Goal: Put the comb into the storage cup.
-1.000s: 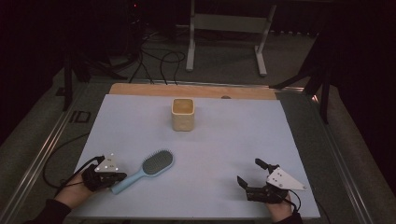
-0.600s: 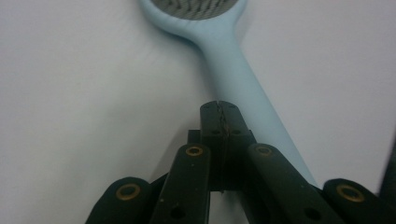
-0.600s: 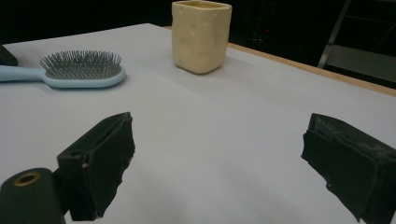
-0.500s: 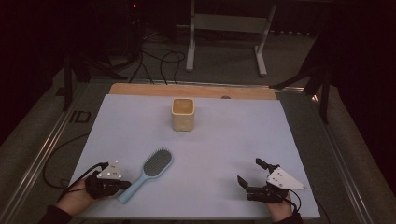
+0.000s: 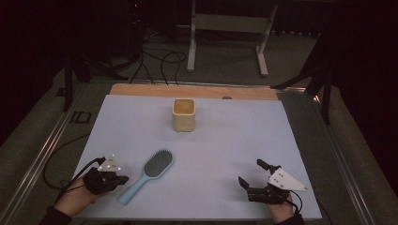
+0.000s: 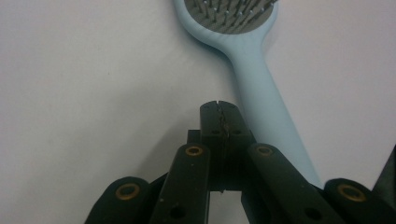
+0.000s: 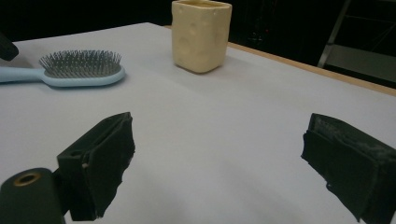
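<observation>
A light blue hairbrush (image 5: 149, 176) lies bristles up on the white table sheet (image 5: 225, 140), its handle pointing to the near left. My left gripper (image 5: 123, 179) rests just left of the handle. Its jaws are shut with nothing between them. In the left gripper view the closed tips of the left gripper (image 6: 219, 109) sit close beside the brush handle (image 6: 261, 93); I cannot tell if they touch it. My right gripper (image 5: 250, 172) lies at the near right, open and empty. The right gripper (image 7: 229, 163) looks across the sheet to the hairbrush (image 7: 81, 70).
A cream square cup (image 5: 184, 115) stands upright at the far middle of the sheet, also the cup (image 7: 201, 35) in the right gripper view. A wooden strip (image 5: 141, 90) edges the far side. Cables and a metal stand (image 5: 225, 28) lie on the floor beyond.
The brush's handle end has swung toward the near edge, and the left gripper has shifted slightly with it. The right gripper has not moved.
</observation>
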